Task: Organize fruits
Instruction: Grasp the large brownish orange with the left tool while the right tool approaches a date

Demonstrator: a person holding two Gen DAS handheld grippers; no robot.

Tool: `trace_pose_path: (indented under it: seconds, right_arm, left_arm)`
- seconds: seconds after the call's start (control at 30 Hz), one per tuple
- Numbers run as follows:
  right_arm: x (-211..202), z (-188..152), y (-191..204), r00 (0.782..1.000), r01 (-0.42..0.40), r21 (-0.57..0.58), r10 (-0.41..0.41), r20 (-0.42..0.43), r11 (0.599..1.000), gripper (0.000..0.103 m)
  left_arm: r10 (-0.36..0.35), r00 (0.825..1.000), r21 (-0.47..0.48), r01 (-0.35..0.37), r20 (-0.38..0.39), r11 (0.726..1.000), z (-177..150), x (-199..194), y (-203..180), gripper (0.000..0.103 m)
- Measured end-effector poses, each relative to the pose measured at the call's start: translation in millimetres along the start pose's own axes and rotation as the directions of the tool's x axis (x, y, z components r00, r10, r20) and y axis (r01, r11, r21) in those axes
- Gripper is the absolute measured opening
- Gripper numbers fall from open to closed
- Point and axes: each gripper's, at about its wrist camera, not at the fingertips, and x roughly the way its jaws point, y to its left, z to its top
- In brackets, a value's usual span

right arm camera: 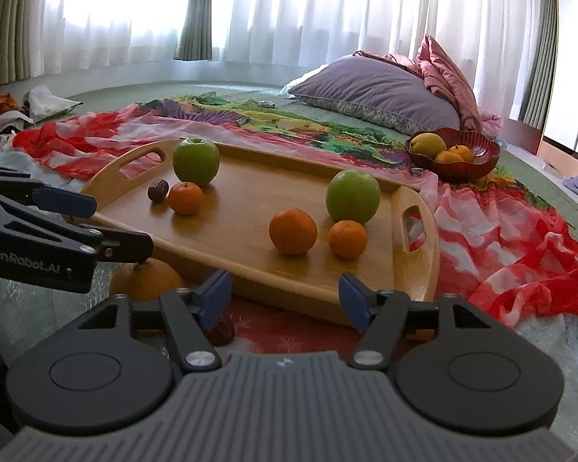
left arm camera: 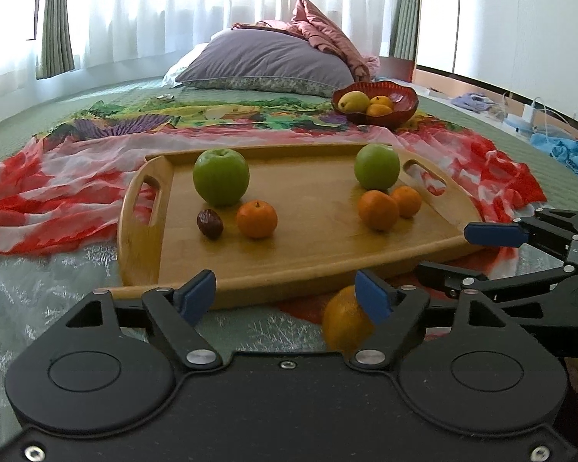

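A wooden tray (left arm camera: 320, 254) (right arm camera: 250, 192) lies on the bed. It holds two green apples (left arm camera: 220, 177) (left arm camera: 377, 166), three small oranges (left arm camera: 256, 219) (left arm camera: 378, 210) (left arm camera: 406, 201) and a dark date (left arm camera: 210, 224). A loose orange (left arm camera: 343, 323) (right arm camera: 146, 279) lies on the cloth before the tray's near edge. My left gripper (left arm camera: 285, 296) is open and empty, its right pad (left arm camera: 370, 294) in front of that orange. My right gripper (right arm camera: 285, 300) is open and empty. A second date (right arm camera: 221, 333) lies under its left finger. A red bowl (left arm camera: 400, 109) (right arm camera: 478, 161) behind holds a yellow fruit and oranges.
A red, white and multicoloured cloth (left arm camera: 57, 200) (right arm camera: 520, 238) is spread under the tray. A purple pillow (left arm camera: 266, 61) and pink bedding (right arm camera: 447, 73) lie at the head of the bed. White curtains (right arm camera: 308, 7) hang behind. Blue cloth (left arm camera: 570, 150) lies at the right.
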Motion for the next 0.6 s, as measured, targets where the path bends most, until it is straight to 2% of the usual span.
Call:
trace_pose_path:
  seconds: [0.27,0.6]
  right_arm:
    - [-9.7,-8.8,6.3,1.000,-0.020,-0.023,0.020,0.003,1.000,0.081]
    - [-12.2,-19.2,19.3,1.000,-0.014,-0.083,0.015,0.002,0.996,0.081]
  left_arm:
    - [-0.041,0.999,0.006,0.041,-0.007,0.999,-7.2,-13.1,-4.9,0.086]
    - [-0.070,0.997,0.024,0.071,-0.027,0.997,-13.1,-6.5,-17.1,0.086]
